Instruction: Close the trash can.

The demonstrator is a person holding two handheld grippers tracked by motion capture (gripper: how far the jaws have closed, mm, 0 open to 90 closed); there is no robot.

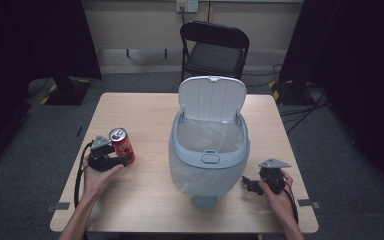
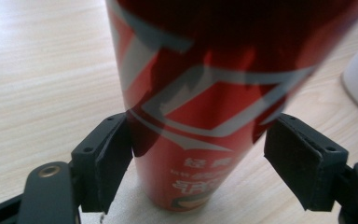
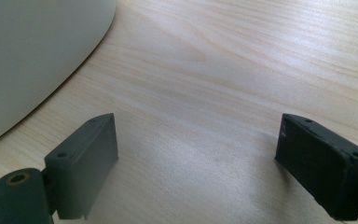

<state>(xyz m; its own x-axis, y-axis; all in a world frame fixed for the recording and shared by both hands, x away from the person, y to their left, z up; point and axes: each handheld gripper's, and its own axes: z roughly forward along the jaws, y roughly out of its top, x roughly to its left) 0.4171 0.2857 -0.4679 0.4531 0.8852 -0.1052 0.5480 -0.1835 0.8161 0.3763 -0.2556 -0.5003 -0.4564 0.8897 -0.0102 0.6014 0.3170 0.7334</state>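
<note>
A red soda can (image 1: 121, 145) stands upright on the left part of the wooden table (image 1: 145, 195). My left gripper (image 1: 122, 156) is open around its lower half. In the left gripper view the can (image 2: 191, 116) sits between the two black pads: the left one brushes its side, while a small gap shows on the right. My right gripper (image 1: 249, 184) rests low over the table at the right, open, with bare wood between its pads (image 3: 88, 158). It points toward the bin.
A grey-white pedal bin (image 1: 207, 150) with a plastic liner stands mid-table, its lid (image 1: 211, 97) raised toward the far side. Its curved wall (image 3: 37, 56) lies close to my right gripper. A black folding chair (image 1: 215, 50) stands beyond the table.
</note>
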